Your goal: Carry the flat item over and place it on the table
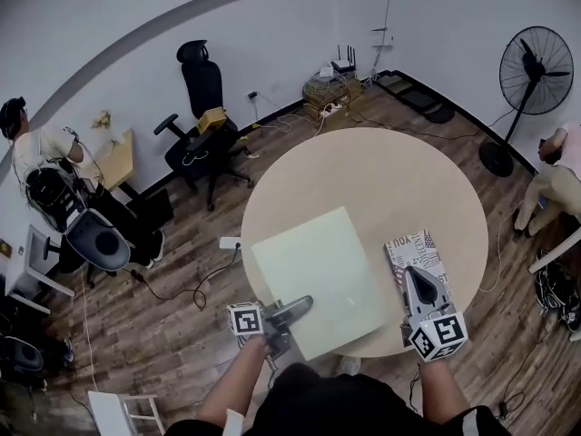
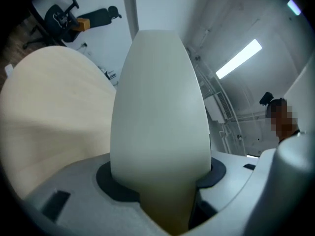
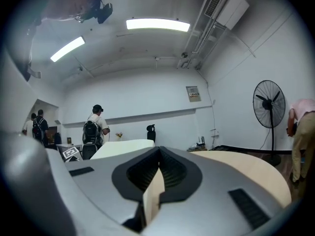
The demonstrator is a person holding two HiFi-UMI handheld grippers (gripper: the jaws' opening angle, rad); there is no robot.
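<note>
Though in view, packet (image 1: 414,249) print illegible.

White walls (image 1: 272,25), wood floor (image 1: 163,334), black office chair (image 1: 203,87), standing fan (image 1: 536,58)

Very little is legible from my seat. The printed packet (image 1: 416,251) lying on the worktop (image 1: 381,180) is covered in newspaper-style lettering with a flag motif. Large capitals run along its left edge, but they are turned sideways and too small for me to read with any certainty. Each marker cube, the left cube (image 1: 245,319) and the right cube (image 1: 438,334), carries black-and-white square code patterns rather than letters or numbers. In the right gripper view a small wall plate (image 3: 192,93) hangs beyond the worktop; its print is unreadable. The pale sheet (image 1: 318,275) shows me nothing legible.
</note>
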